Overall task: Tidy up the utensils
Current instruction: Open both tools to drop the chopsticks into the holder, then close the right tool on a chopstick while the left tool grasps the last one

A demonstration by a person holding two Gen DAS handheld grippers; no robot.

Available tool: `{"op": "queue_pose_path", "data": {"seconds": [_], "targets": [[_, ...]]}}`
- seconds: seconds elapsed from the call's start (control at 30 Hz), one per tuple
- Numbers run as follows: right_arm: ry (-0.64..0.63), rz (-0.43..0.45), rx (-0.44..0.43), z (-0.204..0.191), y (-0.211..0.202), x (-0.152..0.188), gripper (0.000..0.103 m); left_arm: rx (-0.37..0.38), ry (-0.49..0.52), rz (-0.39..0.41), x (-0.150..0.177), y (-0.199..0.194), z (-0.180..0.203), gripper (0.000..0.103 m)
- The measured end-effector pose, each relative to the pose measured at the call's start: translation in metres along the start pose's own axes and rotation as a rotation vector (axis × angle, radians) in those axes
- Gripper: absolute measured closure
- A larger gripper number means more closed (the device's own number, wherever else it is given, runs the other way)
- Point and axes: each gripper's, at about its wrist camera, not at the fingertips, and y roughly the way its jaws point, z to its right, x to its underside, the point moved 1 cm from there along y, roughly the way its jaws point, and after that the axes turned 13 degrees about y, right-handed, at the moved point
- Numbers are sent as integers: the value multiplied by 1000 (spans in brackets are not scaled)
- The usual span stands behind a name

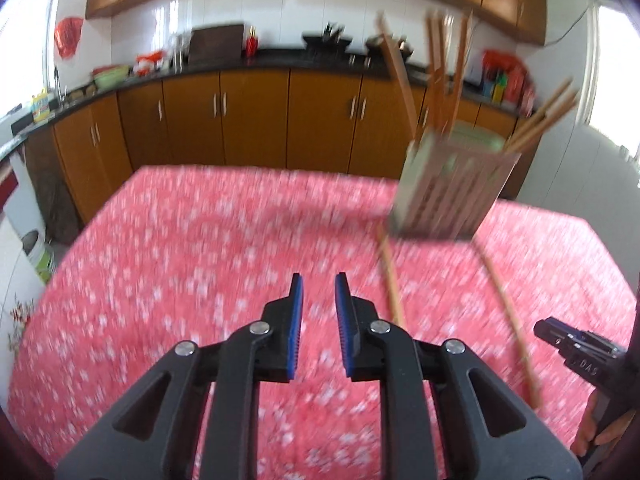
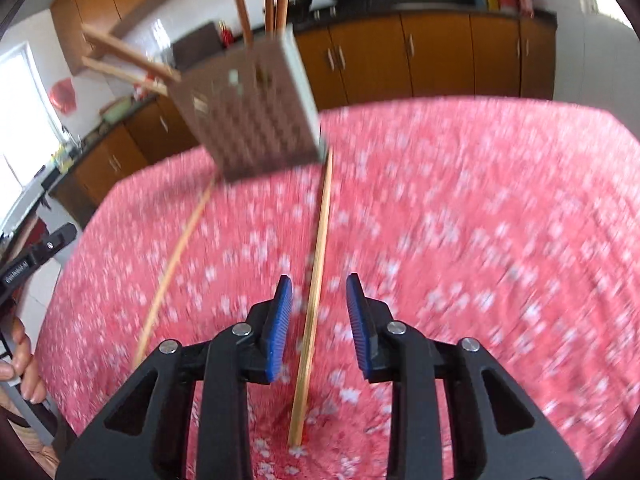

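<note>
Two chopsticks (image 2: 316, 272) flat on cloth, pale, slender | left claw (image 1: 319, 284) released | right claw (image 2: 319, 286) released

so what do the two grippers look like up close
Both the left gripper and right gripper are matte black plastic with triangular cut-outs, round silver rivets and ribbed blue pads on the fingers. White lettering marks the left gripper's side, too blurred to read.

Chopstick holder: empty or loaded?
Loaded. Several chopsticks stick up out of the holder; two more chopsticks lie loose on the tablecloth.
</note>
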Motion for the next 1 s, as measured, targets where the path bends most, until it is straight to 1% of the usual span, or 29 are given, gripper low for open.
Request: {"op": "queue_pose_path", "data": {"seconds": [0.1,0.13,0.2,0.23,0.33,0.43,0.5,0.6,0.7,0.8,0.83,0.87,0.9,1.0], "targets": [[-17,-27,25,-3,11,10,73,16,-31,-50,16,12,-7,85],[-32,-25,38,-5,13,12,75,28,-42,-61,20,15,-9,85],[-63,-13,67,-6,14,14,84,42,-48,-67,24,16,-3,81],[-64,-14,73,-5,15,13,95,58,-50,-67,25,16,-2,79],[-32,-1,100,4,14,5,95,116,-39,-67,24,16,11,78],[29,25,147,22,9,-5,95,161,-12,-74,24,19,26,78],[76,40,173,35,6,-11,95,182,16,-85,24,22,39,78],[106,44,182,46,3,-14,95,202,66,-121,28,31,58,78],[108,46,181,51,0,-13,95,192,94,-149,30,39,70,79],[100,48,177,51,-4,-10,95,170,116,-177,32,50,77,87],[95,46,173,51,-5,-9,95,148,126,-179,34,52,78,93],[91,45,171,51,-7,-8,95,126,135,-175,33,53,79,94],[87,43,168,50,-7,-8,95,111,138,-177,32,54,77,95],[75,36,160,45,1,-9,95,67,104,-186,30,58,62,95]]}}
